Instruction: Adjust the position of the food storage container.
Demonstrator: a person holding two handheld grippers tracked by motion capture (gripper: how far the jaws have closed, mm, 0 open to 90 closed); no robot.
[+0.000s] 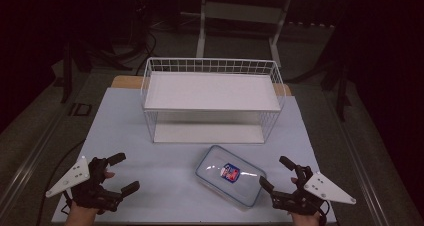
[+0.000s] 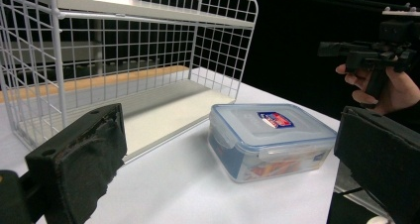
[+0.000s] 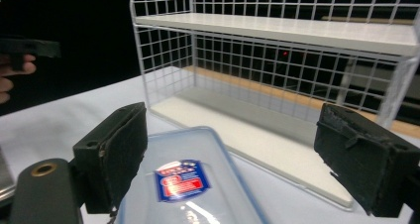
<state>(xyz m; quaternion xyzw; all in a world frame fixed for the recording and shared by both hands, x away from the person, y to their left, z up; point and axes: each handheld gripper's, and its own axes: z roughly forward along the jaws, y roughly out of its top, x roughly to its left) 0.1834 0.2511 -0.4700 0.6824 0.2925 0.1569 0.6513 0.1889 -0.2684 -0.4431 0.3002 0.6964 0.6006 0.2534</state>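
Clear plastic forms the body of the lidded container [image 1: 230, 175], which is found lying flat on the pale surface [image 1: 150, 176] just in front of the white wire rack [image 1: 212, 100], apart from it and turned at a slight angle to its front edge. Nothing of the handling is judged done as yet: the container is not gripped or touched, and both shelves of the rack (upper and lower alike) are seen bare. The left gripper [image 1: 122, 174] is held well to the left of the container with its jaws spread apart and nothing between them; the right gripper [image 1: 277, 173] is held just beside the container's right end, jaws likewise apart and empty. Grasping, lifting and any placing are judged to remain. The container is noted as rectangular with rounded corners, a blue-tinted snap-on lid bearing a red and blue label [image 2: 275, 119], and coloured contents faintly visible through the wall.
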